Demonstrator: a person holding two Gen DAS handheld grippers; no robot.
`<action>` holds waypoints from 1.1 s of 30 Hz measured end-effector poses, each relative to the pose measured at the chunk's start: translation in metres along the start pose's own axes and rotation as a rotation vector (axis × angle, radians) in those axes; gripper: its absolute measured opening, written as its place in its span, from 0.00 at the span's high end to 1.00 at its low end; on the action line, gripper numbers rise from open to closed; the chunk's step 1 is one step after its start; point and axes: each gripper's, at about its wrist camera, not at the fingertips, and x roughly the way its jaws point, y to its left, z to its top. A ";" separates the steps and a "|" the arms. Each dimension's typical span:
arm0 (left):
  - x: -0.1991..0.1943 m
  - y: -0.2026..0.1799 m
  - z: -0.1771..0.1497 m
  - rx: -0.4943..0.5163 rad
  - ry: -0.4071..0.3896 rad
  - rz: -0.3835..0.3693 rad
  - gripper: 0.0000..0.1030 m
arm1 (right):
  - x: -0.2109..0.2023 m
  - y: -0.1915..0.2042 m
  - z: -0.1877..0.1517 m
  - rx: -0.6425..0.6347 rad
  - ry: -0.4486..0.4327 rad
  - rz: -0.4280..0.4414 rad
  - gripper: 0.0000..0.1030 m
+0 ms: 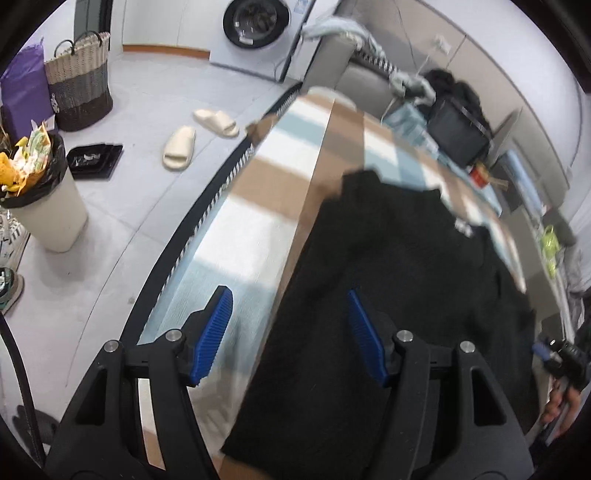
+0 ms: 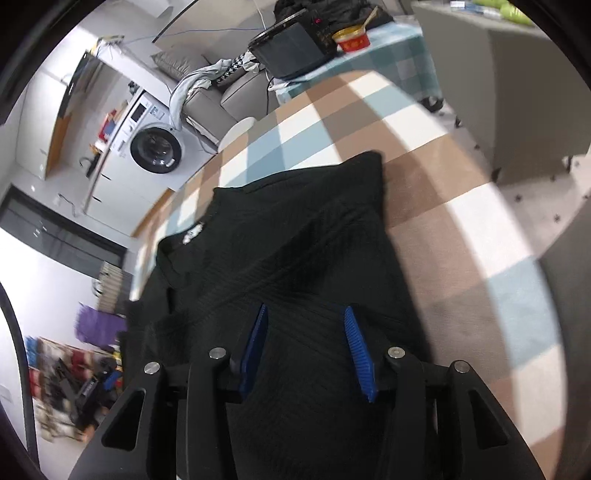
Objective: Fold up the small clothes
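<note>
A black ribbed garment (image 1: 399,280) lies spread on a table with a checked brown, white and blue cloth (image 1: 258,206). My left gripper (image 1: 288,299) is open above the garment's left edge, one blue pad over the cloth and one over the garment. In the right wrist view the same garment (image 2: 295,240) lies flat with a small white label near its collar. My right gripper (image 2: 304,314) is open just above the garment's near part, empty. The other gripper shows at the right edge of the left wrist view (image 1: 561,358).
A bin (image 1: 44,199), a woven basket (image 1: 79,81), slippers (image 1: 199,136) and a washing machine (image 1: 256,22) stand on the floor to the left. A black box (image 2: 291,48) and a red cup (image 2: 351,38) sit at the table's far end. A grey cabinet (image 2: 517,92) stands to the right.
</note>
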 end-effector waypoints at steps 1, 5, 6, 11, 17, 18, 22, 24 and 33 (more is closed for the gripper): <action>0.001 0.001 -0.003 0.003 0.012 -0.004 0.40 | -0.005 -0.002 -0.003 -0.012 -0.007 -0.018 0.52; 0.011 -0.001 -0.015 0.032 0.055 -0.043 0.40 | -0.025 -0.021 -0.020 -0.025 -0.028 -0.078 0.44; 0.013 -0.003 -0.016 0.030 0.053 -0.045 0.43 | -0.028 -0.027 -0.024 -0.020 -0.024 -0.081 0.44; 0.011 -0.007 -0.016 0.019 0.012 -0.077 0.90 | -0.021 -0.037 -0.034 -0.033 0.004 -0.055 0.44; -0.020 -0.006 -0.014 0.007 -0.071 -0.113 0.94 | -0.010 -0.025 -0.035 -0.118 0.011 -0.086 0.80; -0.029 -0.006 -0.013 0.008 -0.088 -0.126 0.94 | -0.014 -0.022 -0.036 -0.134 -0.010 -0.069 0.91; -0.052 -0.011 -0.008 0.023 -0.135 -0.132 0.94 | -0.047 -0.011 -0.037 -0.175 -0.135 0.045 0.93; -0.060 -0.015 -0.004 0.029 -0.154 -0.142 0.94 | -0.060 -0.008 -0.036 -0.192 -0.175 0.084 0.93; -0.038 -0.015 0.006 -0.011 -0.097 -0.079 0.67 | -0.047 -0.035 -0.024 -0.058 -0.162 -0.007 0.93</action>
